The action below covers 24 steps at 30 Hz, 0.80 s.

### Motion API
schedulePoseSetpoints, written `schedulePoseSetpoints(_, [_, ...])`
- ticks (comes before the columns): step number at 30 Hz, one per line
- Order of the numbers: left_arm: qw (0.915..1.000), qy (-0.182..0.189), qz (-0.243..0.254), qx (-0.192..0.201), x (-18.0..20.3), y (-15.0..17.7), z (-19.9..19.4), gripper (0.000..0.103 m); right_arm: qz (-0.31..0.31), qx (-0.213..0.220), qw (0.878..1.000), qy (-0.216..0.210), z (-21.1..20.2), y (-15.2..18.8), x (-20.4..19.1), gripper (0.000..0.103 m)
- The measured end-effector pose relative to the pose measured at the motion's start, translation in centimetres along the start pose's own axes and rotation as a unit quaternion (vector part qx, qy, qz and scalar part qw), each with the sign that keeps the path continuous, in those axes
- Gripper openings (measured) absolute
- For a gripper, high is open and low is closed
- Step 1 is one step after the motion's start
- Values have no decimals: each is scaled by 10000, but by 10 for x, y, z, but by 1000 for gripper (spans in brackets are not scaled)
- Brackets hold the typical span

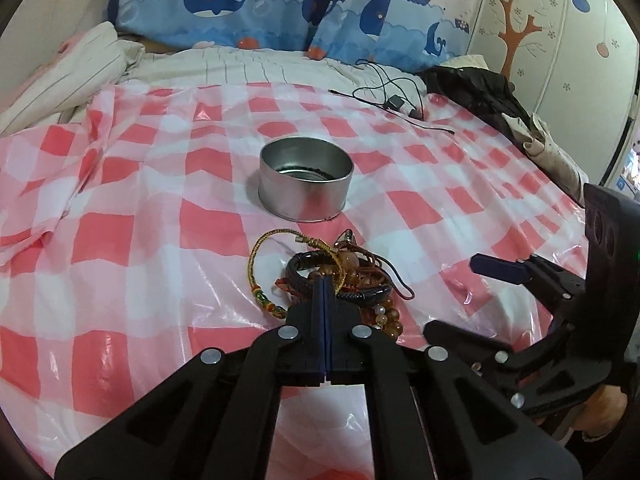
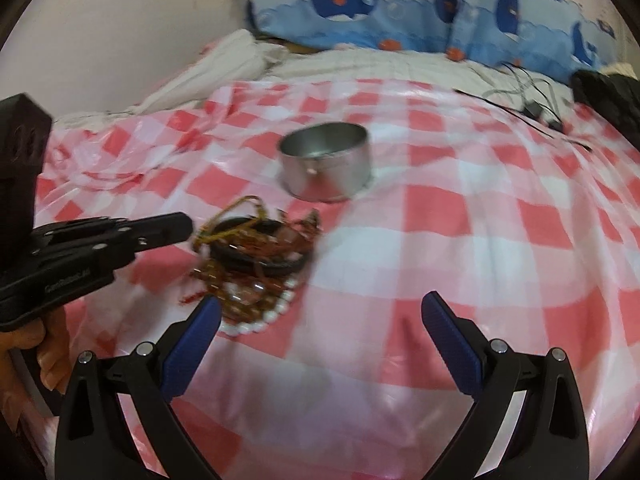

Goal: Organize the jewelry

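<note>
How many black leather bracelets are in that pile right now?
2 visible: one black leather bracelet atop the pile just past the shut left tool, another beside its tip on the right. More may be buried under the beads.

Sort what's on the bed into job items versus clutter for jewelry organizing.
Job items:
- pile of bracelets
- round metal tin
- left gripper, fingers shut at the pile
- right gripper, fingers open

Just lying about:
- black cable with adapter
- whale-print pillows
- dark clothing
- checkered plastic sheet
</note>
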<state>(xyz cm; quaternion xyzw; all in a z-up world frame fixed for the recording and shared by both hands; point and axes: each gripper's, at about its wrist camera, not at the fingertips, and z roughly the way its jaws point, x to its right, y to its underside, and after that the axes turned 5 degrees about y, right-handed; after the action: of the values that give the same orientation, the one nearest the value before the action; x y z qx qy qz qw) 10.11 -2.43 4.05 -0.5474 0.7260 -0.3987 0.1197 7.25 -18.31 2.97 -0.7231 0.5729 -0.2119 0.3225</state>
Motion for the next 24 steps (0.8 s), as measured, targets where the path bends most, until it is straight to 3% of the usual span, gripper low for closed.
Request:
schedulePoseSetpoints(2, [10000,-18,-1,-5,-1,0,-1,0,-80,-47,9999,-82,6,-3,-5,94])
schedulePoseSetpoints(5, [9993,231,160,-238,4,1,3,0,-158,-191,9996,-137,16,-6,-8,78])
schedulePoseSetpoints(7, [9985,147,438,-306,12,3,5,1,-120,-222,9996,-151,19,-6,-7,78])
schedulePoseSetpoints(10, [9963,-143,796,-302,21,5,8,12,-118,-255,9995,-146,22,-7,-6,75])
schedulePoseSetpoints(13, [9954,-347,825,-347,16,7,14,22,-83,-364,9991,-222,30,-9,-4,62])
schedulePoseSetpoints(15, [9951,-339,806,-462,15,8,18,22,-74,-398,9986,-347,31,-8,-3,43])
schedulePoseSetpoints(16, [9943,-426,862,-460,16,8,18,16,-79,-397,9985,-379,31,-8,-3,37])
schedulePoseSetpoints(17, [9940,-452,876,-482,16,8,19,8,-65,-416,9983,-412,31,-7,-3,20])
schedulePoseSetpoints(18, [9940,-470,868,-466,15,9,18,7,-10,-422,9977,-527,31,-7,-1,14])
schedulePoseSetpoints(20, [9951,-409,814,-393,14,7,15,4,84,-386,9976,-577,28,-7,2,6])
schedulePoseSetpoints(24, [9981,-186,560,-182,9,2,5,4,359,-255,9959,-785,22,-9,9,4])
